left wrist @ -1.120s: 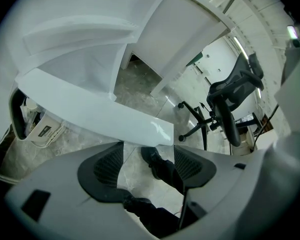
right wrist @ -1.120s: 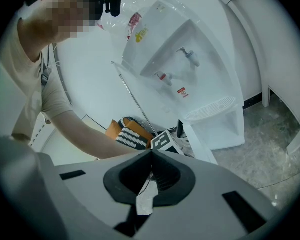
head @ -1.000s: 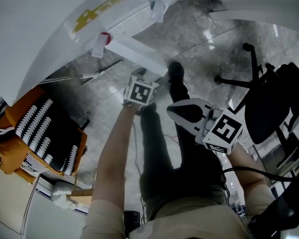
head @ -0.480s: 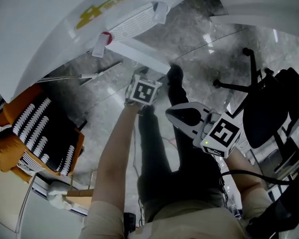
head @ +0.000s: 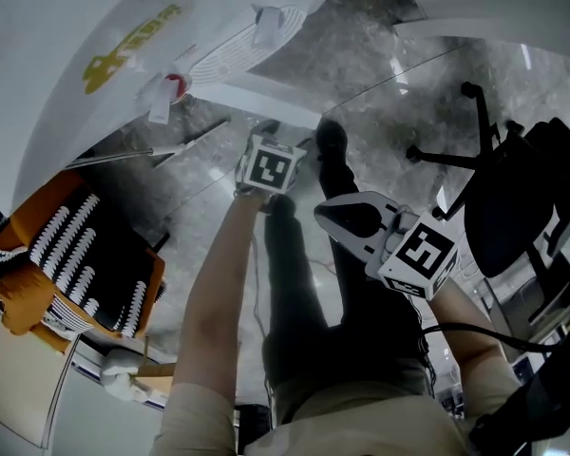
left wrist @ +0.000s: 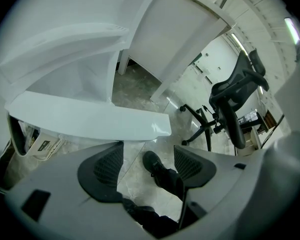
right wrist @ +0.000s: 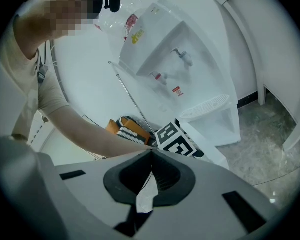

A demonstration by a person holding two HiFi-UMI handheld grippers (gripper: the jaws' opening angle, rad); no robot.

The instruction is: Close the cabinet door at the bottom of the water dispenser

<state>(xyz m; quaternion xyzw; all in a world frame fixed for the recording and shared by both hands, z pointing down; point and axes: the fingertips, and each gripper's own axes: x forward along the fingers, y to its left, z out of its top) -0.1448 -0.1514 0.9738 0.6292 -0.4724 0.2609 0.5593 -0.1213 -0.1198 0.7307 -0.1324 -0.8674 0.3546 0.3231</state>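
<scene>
Marble floor (left wrist: 136,90), cabinet door (left wrist: 90,120) beyond left gripper (left wrist: 147,153)

A glossy grey marbled stone floor (head: 380,65) throws back bright patches of light. A black swivel office chair on a star base (head: 513,207) stands at the right. An orange bundle with black-and-white stripes (head: 76,255) lies at the left. A long ceiling lamp (left wrist: 291,28) glows above a plain white wall (right wrist: 90,84).
</scene>
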